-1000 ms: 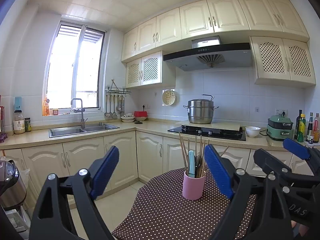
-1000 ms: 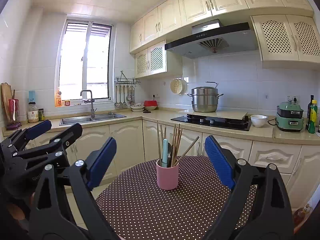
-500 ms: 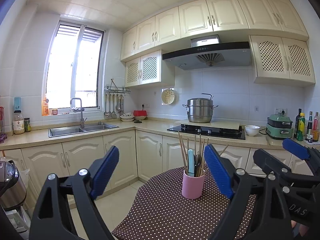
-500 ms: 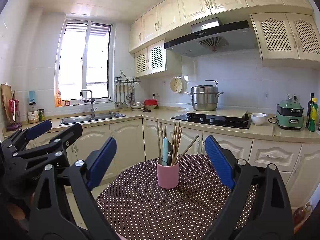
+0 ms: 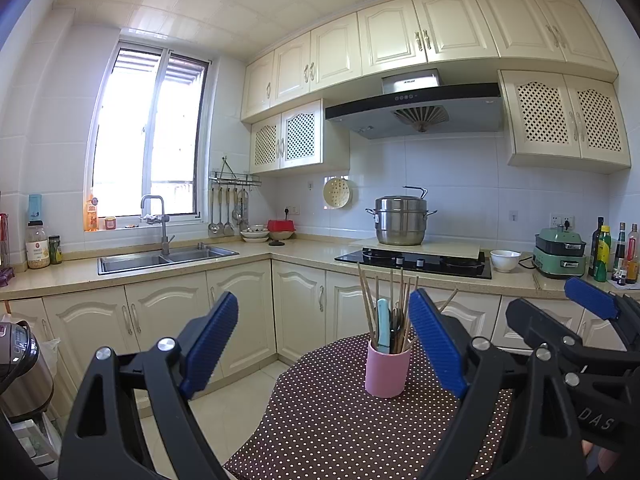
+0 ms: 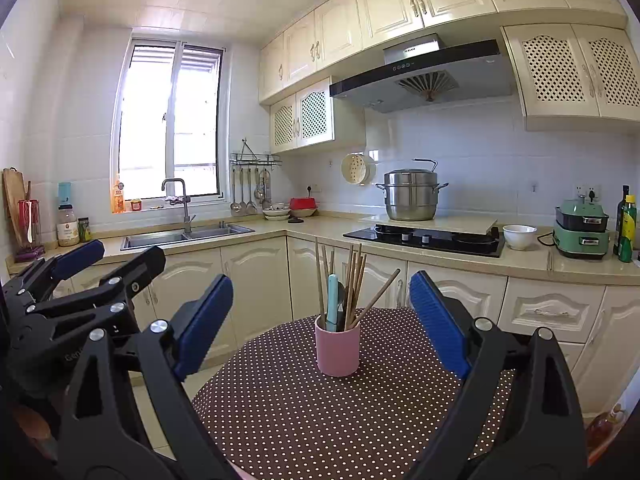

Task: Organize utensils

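A pink cup [image 5: 387,369] stands upright on a round table with a brown polka-dot cloth [image 5: 340,420]. It holds several wooden chopsticks [image 5: 366,300] and a light-blue handled utensil [image 5: 383,325]. The cup also shows in the right wrist view [image 6: 337,350], with the chopsticks [image 6: 352,284] and the blue handle [image 6: 332,300]. My left gripper [image 5: 324,344] is open and empty, held above the table short of the cup. My right gripper [image 6: 320,320] is open and empty, also short of the cup. Each gripper shows at the edge of the other's view: the right one [image 5: 576,312], the left one [image 6: 104,258].
Kitchen counter runs behind the table, with a sink [image 5: 160,258], a black hob [image 5: 416,262] carrying a steel pot [image 5: 400,220], a white bowl [image 5: 505,260], a green appliance [image 5: 560,252] and bottles [image 5: 604,252]. A dark cooker [image 5: 20,368] stands at the left. Tiled floor lies between table and cabinets.
Almost nothing: both views have shifted very slightly, and the cup sits a touch further left in the left wrist view. Both grippers stay open.
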The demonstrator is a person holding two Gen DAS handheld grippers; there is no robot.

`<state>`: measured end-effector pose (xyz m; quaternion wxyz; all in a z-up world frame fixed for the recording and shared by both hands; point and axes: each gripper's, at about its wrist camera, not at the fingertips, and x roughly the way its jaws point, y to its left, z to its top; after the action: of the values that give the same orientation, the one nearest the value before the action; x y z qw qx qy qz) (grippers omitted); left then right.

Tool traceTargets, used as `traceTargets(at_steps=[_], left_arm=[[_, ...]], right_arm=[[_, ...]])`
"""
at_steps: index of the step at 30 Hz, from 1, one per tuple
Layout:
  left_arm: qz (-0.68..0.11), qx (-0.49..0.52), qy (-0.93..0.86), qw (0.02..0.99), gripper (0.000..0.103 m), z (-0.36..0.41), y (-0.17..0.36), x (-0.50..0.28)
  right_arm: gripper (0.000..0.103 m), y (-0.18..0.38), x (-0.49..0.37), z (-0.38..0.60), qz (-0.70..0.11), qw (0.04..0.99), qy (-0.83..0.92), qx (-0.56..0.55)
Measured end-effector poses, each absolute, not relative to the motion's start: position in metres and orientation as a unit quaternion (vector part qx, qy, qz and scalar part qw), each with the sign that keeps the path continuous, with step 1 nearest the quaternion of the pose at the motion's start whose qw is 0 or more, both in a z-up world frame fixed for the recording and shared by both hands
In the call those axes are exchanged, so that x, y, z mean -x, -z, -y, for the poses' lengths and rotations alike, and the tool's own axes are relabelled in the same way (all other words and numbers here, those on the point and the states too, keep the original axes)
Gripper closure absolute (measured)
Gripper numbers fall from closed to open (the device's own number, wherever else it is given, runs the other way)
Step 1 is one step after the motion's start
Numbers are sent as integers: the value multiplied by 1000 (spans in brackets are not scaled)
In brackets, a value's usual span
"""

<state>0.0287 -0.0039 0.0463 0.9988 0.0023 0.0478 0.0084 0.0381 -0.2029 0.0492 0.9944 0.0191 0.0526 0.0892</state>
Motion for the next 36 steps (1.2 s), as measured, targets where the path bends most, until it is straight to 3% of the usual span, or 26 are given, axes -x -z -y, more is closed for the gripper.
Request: traceTargets(at_steps=[36], left_arm=[[-51,-5,-6,999,17,1,-44,-31]], right_arm=[[14,-47,-39,204,-58,994,-89,-22]])
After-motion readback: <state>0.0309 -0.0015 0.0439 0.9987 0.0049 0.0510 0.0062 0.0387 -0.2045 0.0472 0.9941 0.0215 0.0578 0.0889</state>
